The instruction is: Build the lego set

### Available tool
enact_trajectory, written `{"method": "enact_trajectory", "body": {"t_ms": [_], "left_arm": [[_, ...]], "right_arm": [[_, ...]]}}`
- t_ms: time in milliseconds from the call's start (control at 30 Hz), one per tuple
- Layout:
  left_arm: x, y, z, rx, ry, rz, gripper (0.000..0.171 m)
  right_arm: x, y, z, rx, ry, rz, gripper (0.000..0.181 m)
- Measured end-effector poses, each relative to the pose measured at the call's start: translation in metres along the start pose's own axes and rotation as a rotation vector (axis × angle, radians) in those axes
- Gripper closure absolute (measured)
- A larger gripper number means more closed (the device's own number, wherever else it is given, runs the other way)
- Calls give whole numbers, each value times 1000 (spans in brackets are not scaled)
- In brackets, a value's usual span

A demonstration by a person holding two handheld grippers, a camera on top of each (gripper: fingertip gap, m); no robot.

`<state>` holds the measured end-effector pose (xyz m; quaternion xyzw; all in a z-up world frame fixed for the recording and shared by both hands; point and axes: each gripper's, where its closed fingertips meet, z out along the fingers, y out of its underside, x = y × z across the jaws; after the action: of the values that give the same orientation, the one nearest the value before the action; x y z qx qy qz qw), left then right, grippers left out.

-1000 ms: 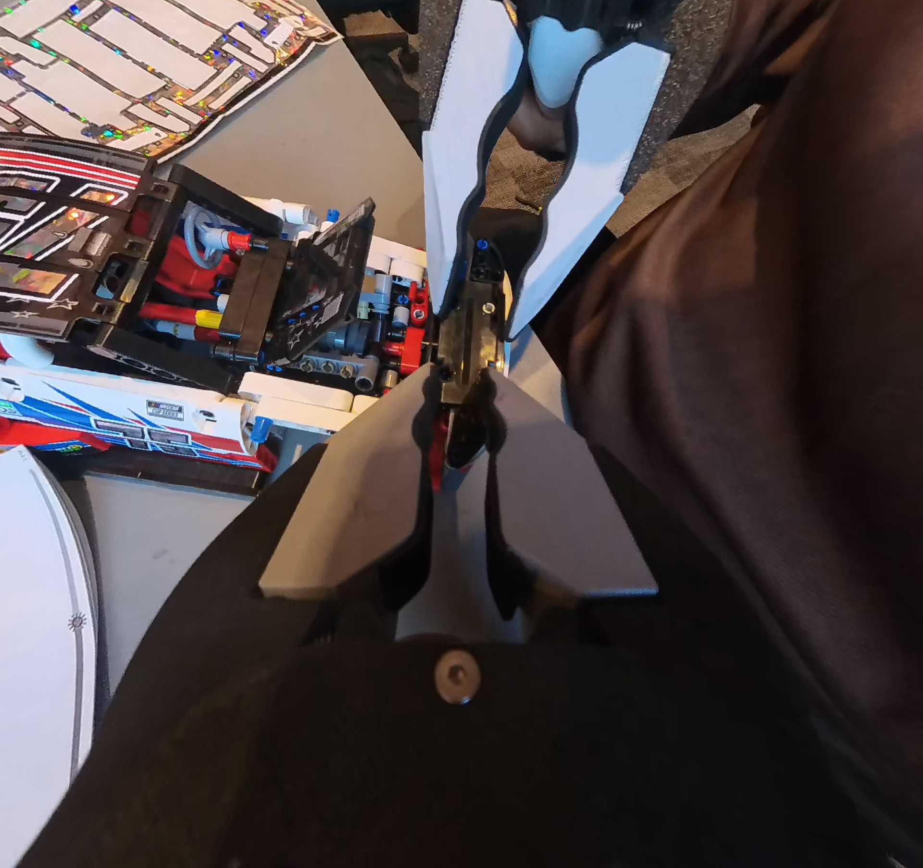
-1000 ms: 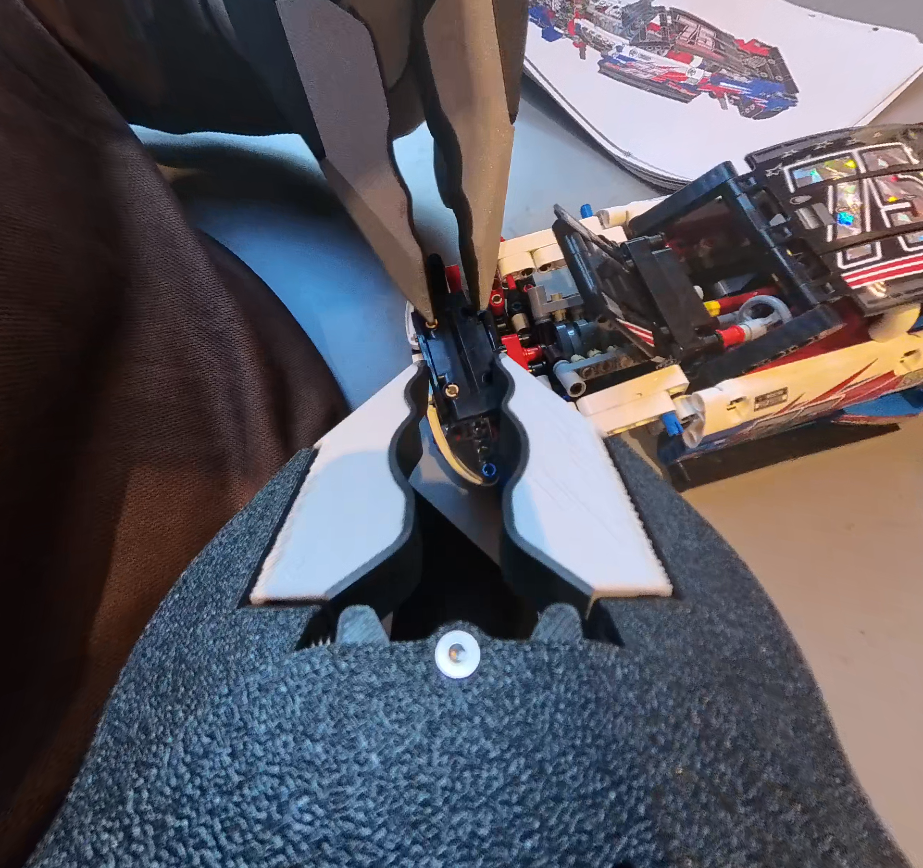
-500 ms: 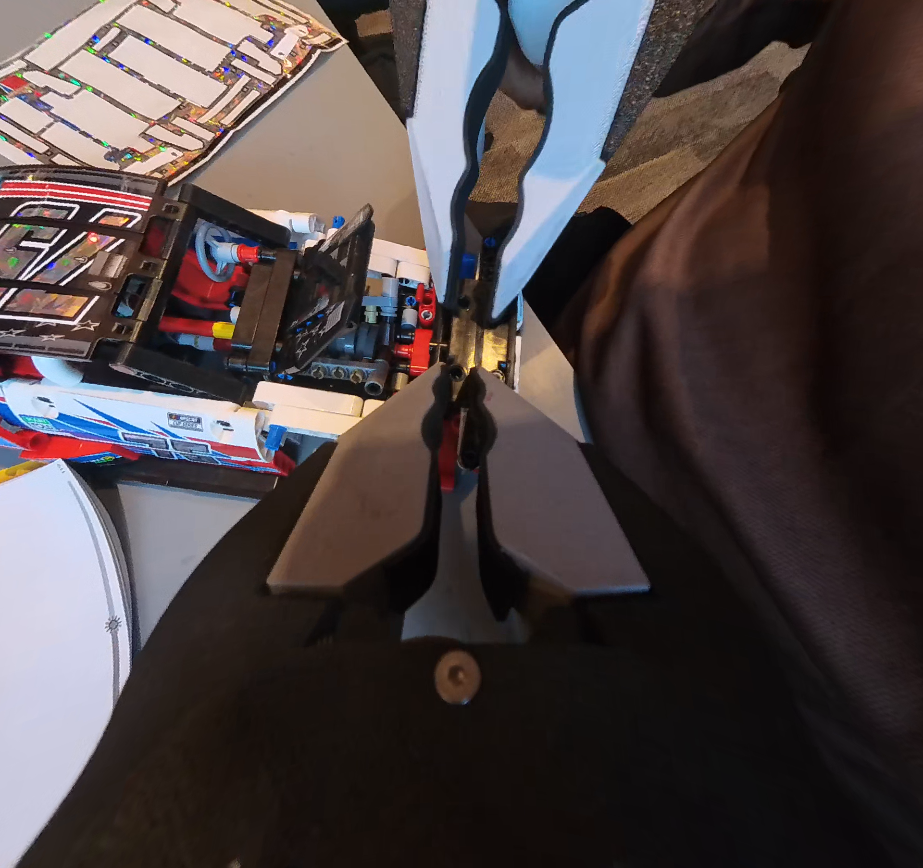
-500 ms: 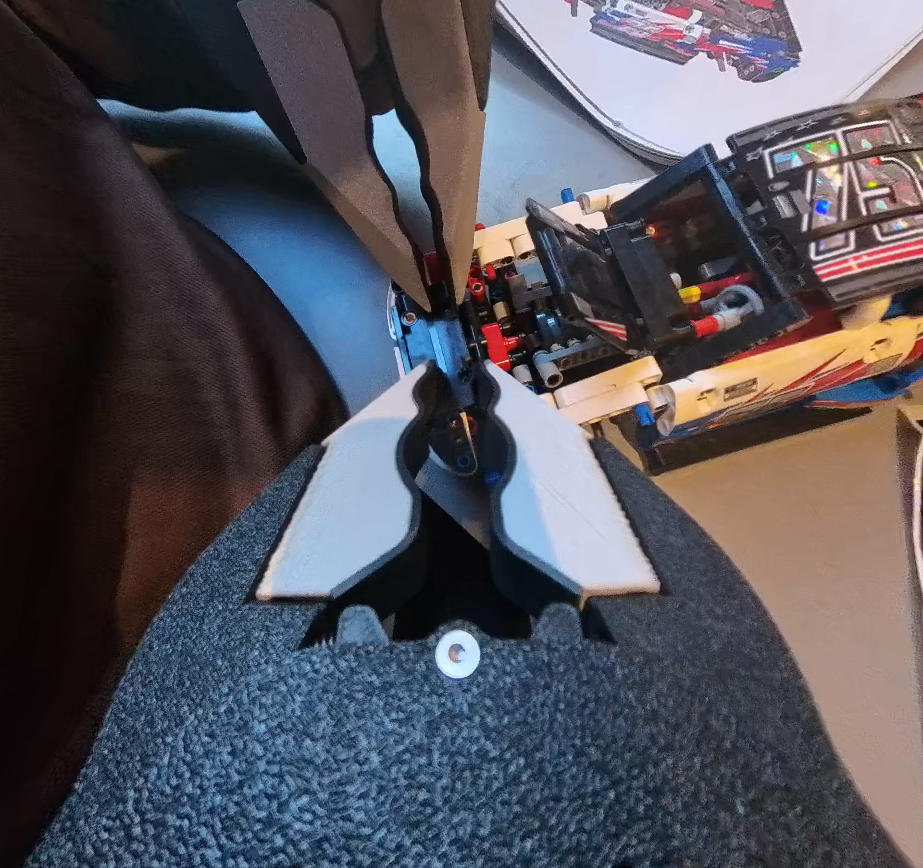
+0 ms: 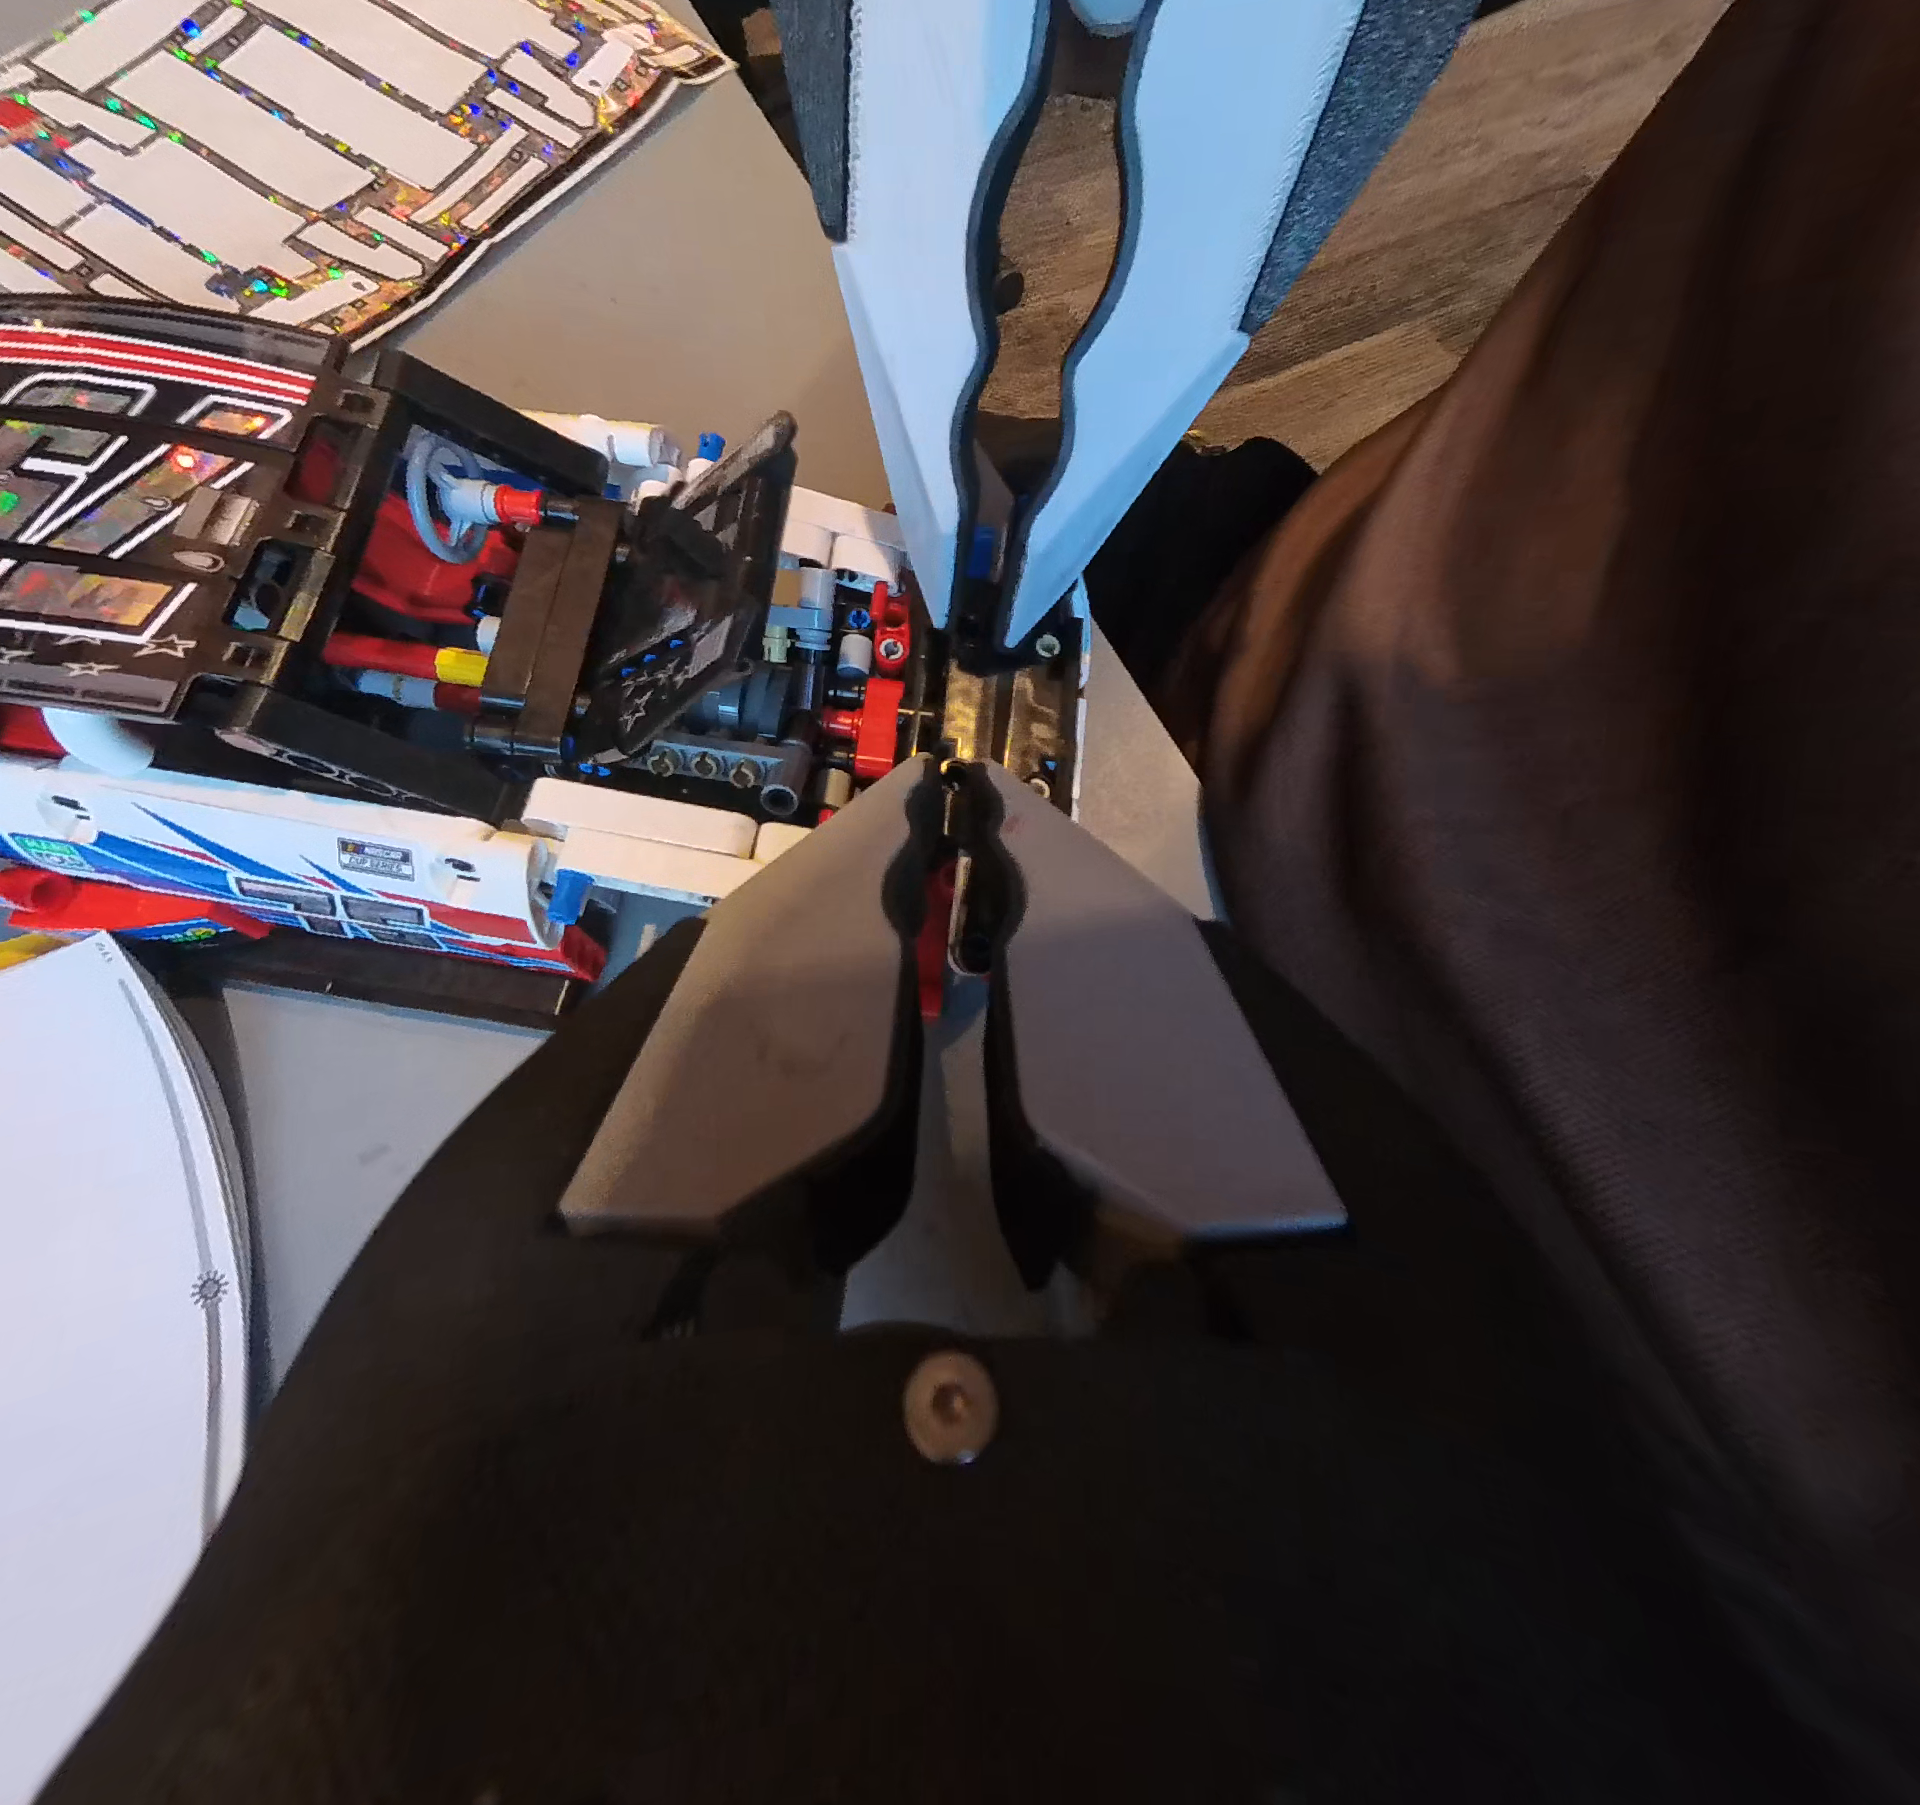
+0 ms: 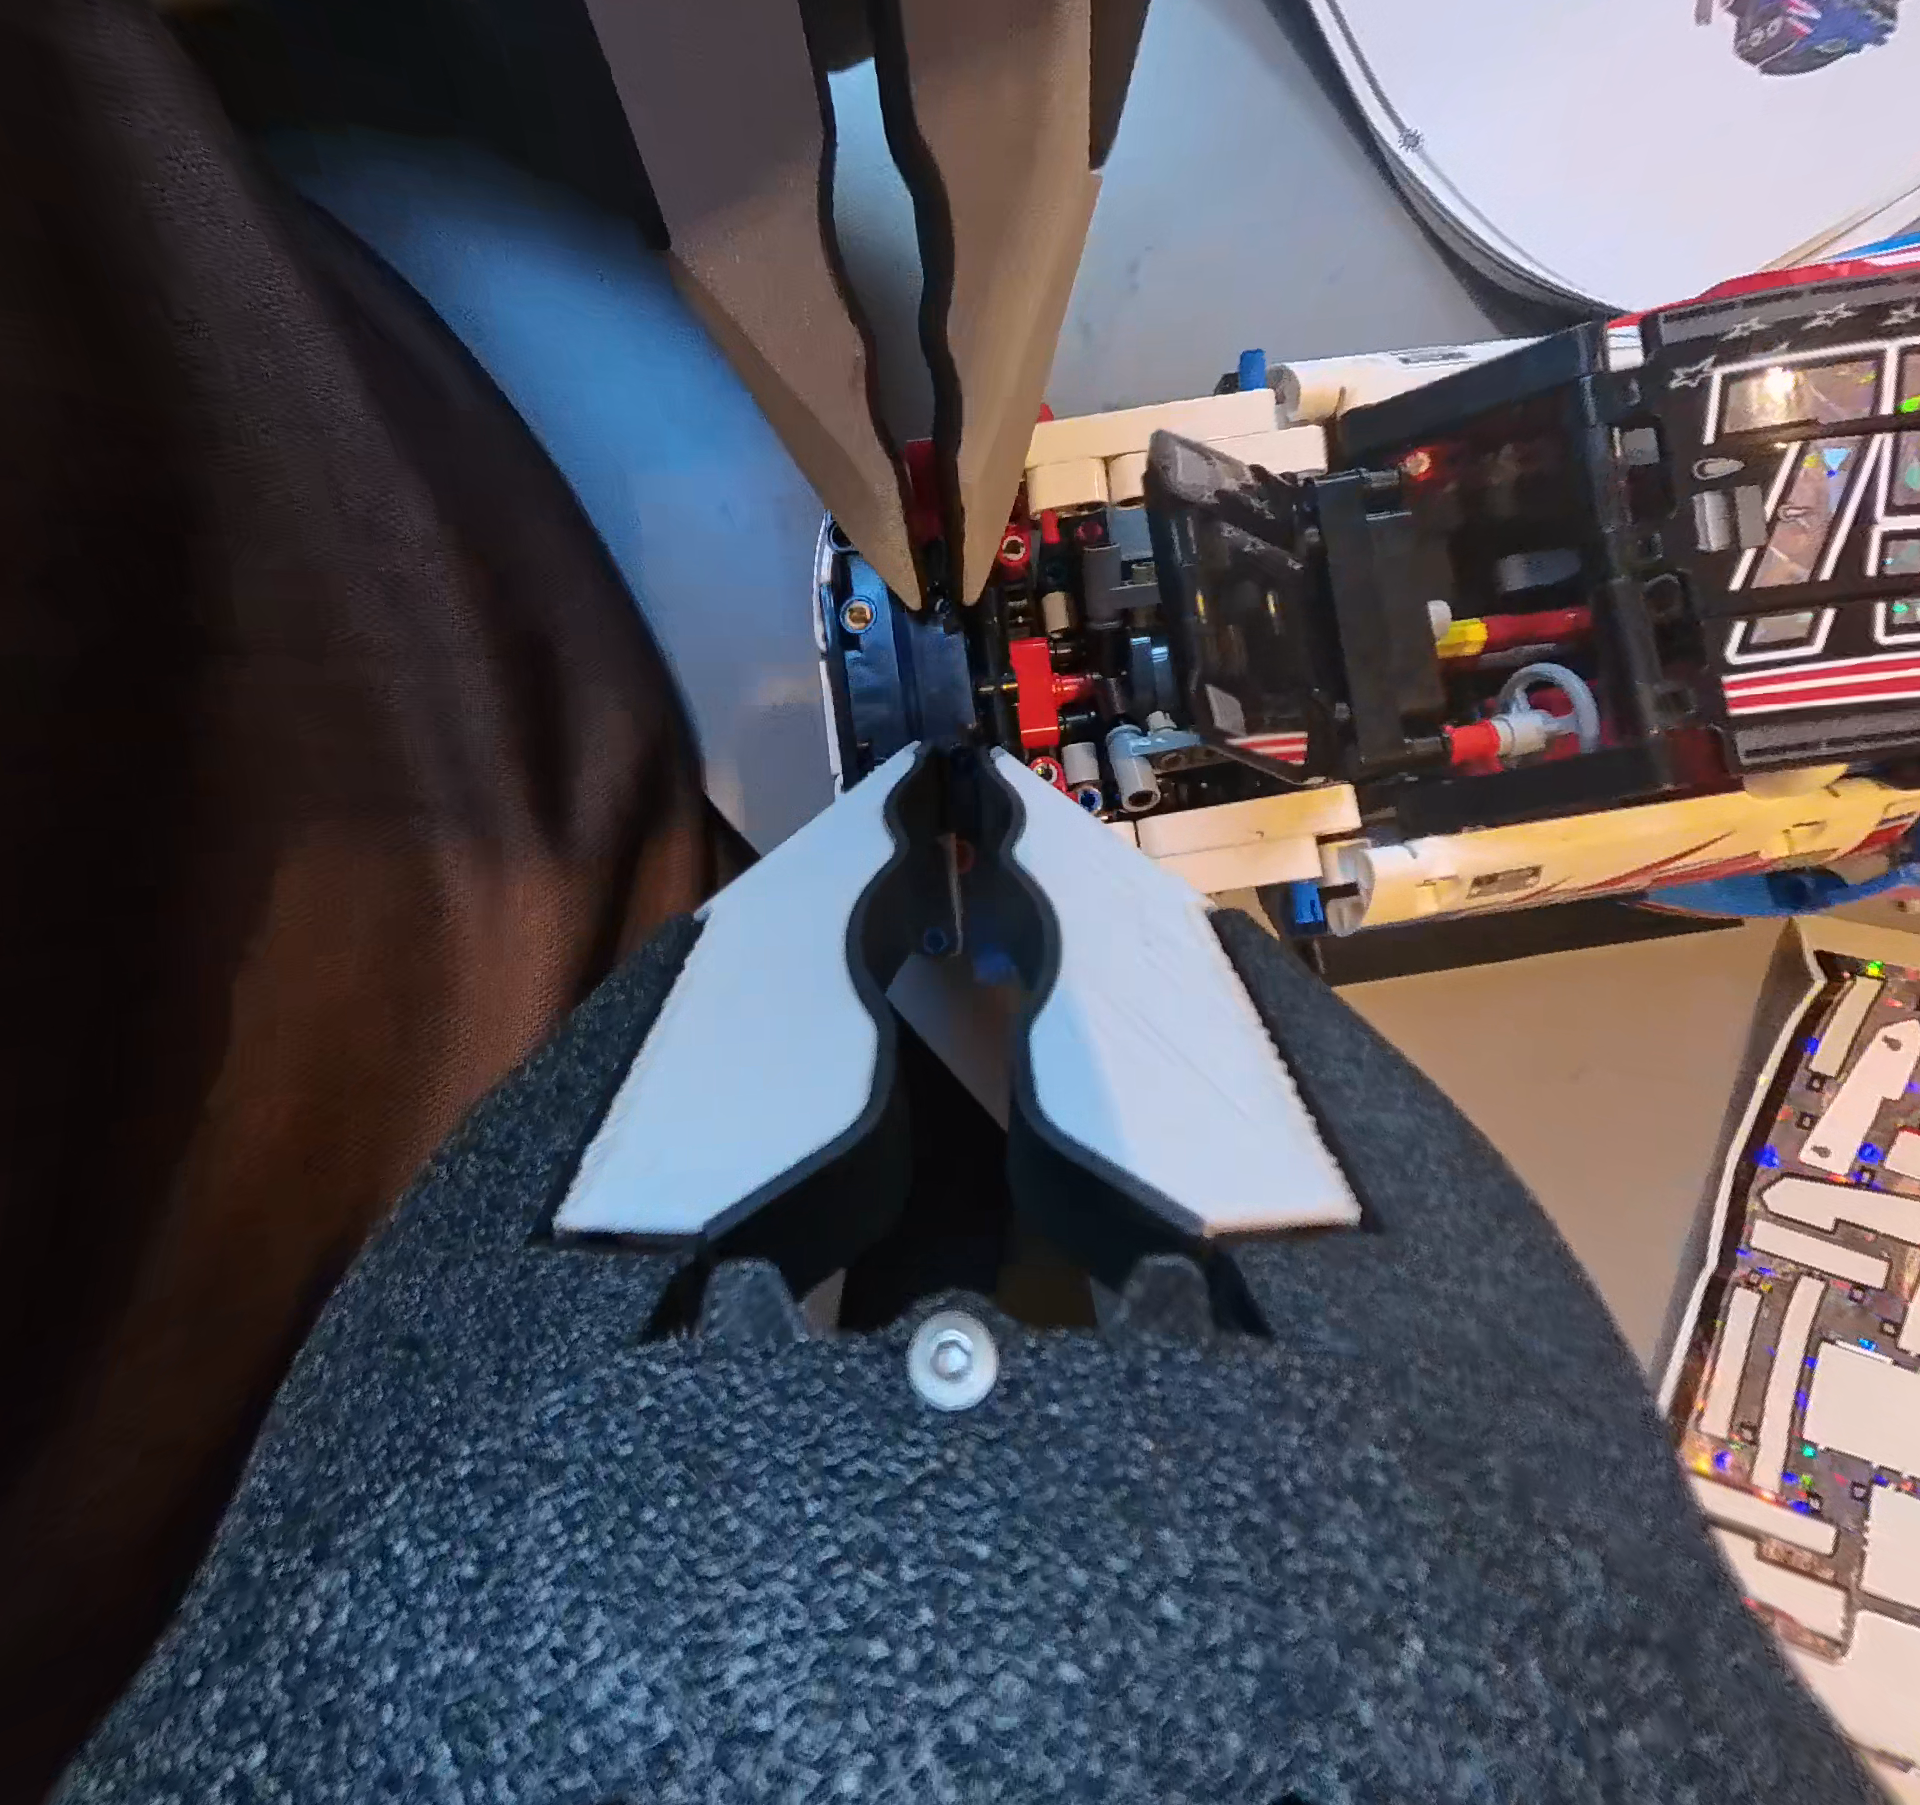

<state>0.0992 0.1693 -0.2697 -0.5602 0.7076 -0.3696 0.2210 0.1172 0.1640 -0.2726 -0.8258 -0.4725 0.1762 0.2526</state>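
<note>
We pinch a black piece point(image 5: 977, 716) from both ends: our left claw point(image 5: 954, 779) and right claw point(image 6: 951, 763) each squeeze it, maybe to press it onto the car point(image 5: 436, 612) lying just beside them on the surface point(image 5: 665, 301).

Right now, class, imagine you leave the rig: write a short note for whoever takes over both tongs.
Left tongs: shut on the black end assembly.
Right tongs: shut on the same assembly from the opposite side.
The red, white and blue lego race car lies on the grey table, with the assembly held at its open end.
Done: body and roof.
Left: seat the assembly. The holographic sticker sheet looks mostly used.
</note>
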Motion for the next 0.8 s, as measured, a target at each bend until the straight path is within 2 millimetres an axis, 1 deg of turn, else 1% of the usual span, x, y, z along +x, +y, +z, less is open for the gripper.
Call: {"method": "enact_trajectory", "body": {"t_ms": [133,200,267,367,400,533,600,667,767,800], "left_arm": [[-2,0,1,5,9,-31,169],[-5,0,1,8,-13,-31,171],[-5,0,1,7,-11,-28,171],[-6,1,2,9,-16,-23,171],[-7,6,5,-24,-25,-20,171],[-7,4,4,2,-41,1,171],[-7,4,4,2,-58,17,171],[-7,4,3,18,-66,6,171],[-8,2,3,48,-90,25,171],[-8,2,2,54,-95,19,171]], "right_arm": [[2,-1,1,12,-31,48,176],[3,-1,1,25,-54,84,176],[3,-1,1,36,-55,84,176],[4,-1,2,18,-5,46,179],[7,1,5,-6,30,19,181],[7,1,5,-66,57,-89,181],[7,1,5,-75,78,-131,181],[7,-1,4,-46,111,-161,181],[6,-1,-1,53,79,-22,179],[7,0,-5,85,68,20,170]]}}
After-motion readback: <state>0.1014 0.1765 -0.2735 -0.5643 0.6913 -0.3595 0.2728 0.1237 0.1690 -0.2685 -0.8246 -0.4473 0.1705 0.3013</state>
